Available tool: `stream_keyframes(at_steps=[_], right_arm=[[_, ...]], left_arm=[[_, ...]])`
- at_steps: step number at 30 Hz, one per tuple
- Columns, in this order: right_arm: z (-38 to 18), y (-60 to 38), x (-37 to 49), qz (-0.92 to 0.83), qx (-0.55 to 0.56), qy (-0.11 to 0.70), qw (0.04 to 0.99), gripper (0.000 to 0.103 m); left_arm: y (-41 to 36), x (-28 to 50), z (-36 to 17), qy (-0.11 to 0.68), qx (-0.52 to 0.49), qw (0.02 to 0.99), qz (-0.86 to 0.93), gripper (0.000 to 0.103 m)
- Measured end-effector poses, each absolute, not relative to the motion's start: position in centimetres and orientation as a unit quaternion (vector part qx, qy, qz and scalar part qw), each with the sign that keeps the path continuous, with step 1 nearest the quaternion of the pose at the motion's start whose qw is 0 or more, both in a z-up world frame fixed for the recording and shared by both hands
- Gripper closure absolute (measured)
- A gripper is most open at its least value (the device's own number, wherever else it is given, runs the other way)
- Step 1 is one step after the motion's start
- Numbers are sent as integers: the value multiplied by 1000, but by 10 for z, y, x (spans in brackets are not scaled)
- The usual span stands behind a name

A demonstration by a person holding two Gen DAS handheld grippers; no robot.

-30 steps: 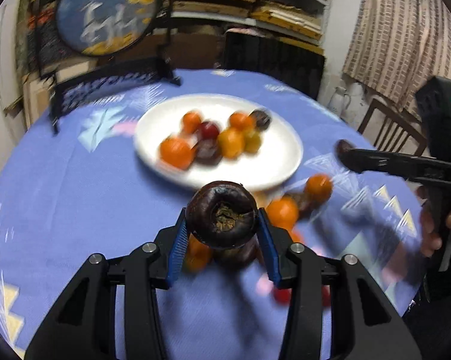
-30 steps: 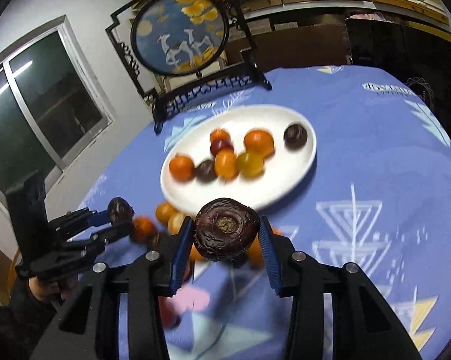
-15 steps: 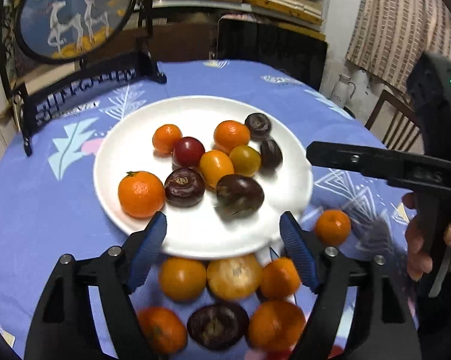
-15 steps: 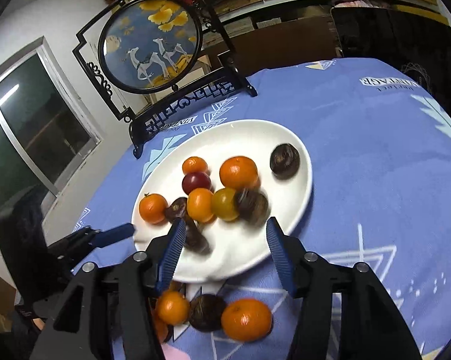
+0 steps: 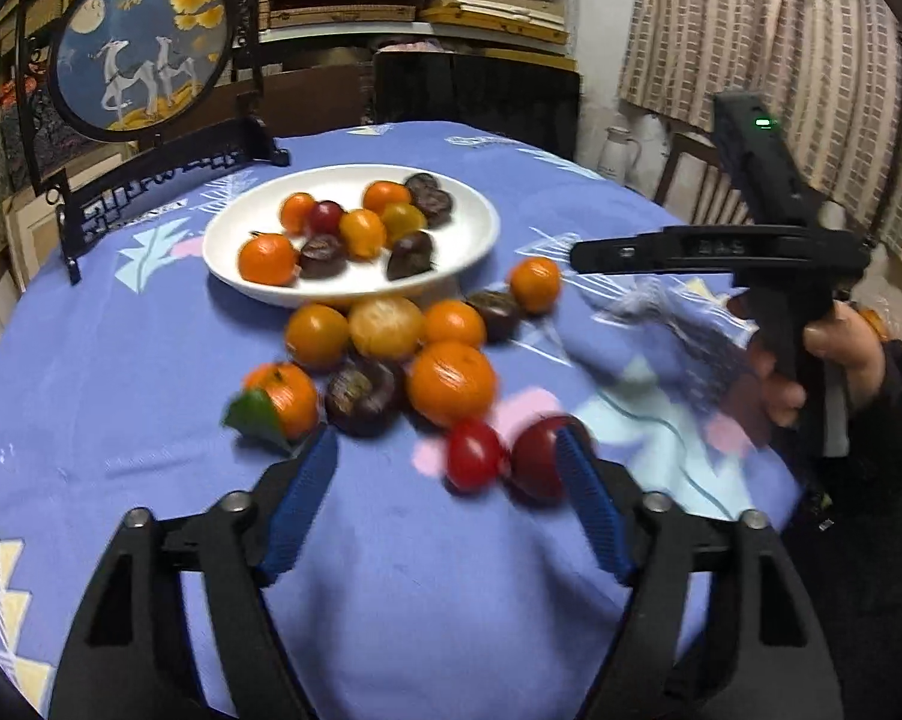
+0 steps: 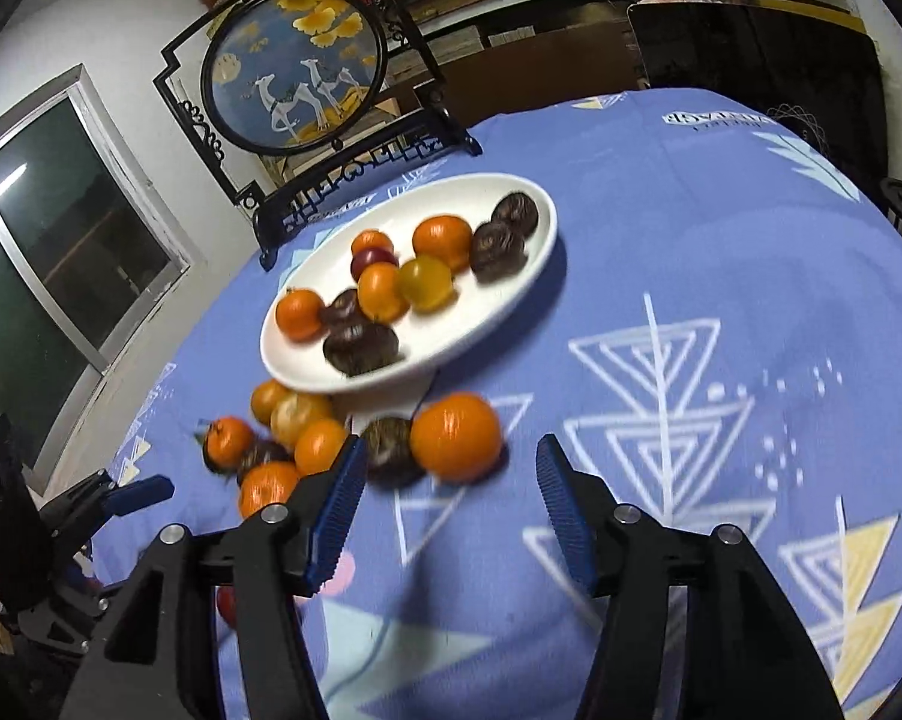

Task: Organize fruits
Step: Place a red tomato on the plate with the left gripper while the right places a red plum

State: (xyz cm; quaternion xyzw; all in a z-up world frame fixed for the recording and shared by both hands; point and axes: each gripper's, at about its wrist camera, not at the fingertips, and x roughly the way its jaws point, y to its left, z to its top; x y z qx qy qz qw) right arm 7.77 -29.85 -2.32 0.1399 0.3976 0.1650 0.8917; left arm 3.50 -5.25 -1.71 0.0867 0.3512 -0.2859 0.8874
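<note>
A white plate (image 5: 463, 252) (image 6: 511, 294) on the blue tablecloth holds several oranges and dark fruits. In front of it lies a loose pile of oranges (image 5: 451, 381) (image 6: 457, 435), dark fruits (image 5: 360, 393) and two red fruits (image 5: 475, 453). My left gripper (image 5: 447, 480) is open and empty, low over the cloth just behind the red fruits. My right gripper (image 6: 447, 486) is open and empty, just behind a large orange and a dark fruit (image 6: 387, 444). The right gripper also shows side-on in the left wrist view (image 5: 577, 252).
A round painted screen on a black stand (image 5: 144, 42) (image 6: 294, 69) stands behind the plate. A chair (image 5: 697, 180) and a curtain are at the right, a window (image 6: 48, 240) at the left. The table edge curves close on both sides.
Both grippers held a dark fruit a second ago, opened over the plate and left the fruits there. Both have since drawn back from the plate toward the loose pile.
</note>
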Motion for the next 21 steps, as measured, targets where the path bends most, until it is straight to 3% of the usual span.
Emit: stream_keyframes(at_steps=[5, 19, 21], right_arm=[[-31, -295, 68, 163, 141, 409, 887, 44], [-24, -284, 49, 179, 120, 401, 890, 44], [-21, -282, 46, 184, 116, 399, 891, 44]], left_arm=[[-62, 29, -29, 357, 109, 888, -268, 54], [-85, 59, -59, 407, 103, 869, -262, 57], [-84, 57, -59, 403, 105, 870, -264, 68]])
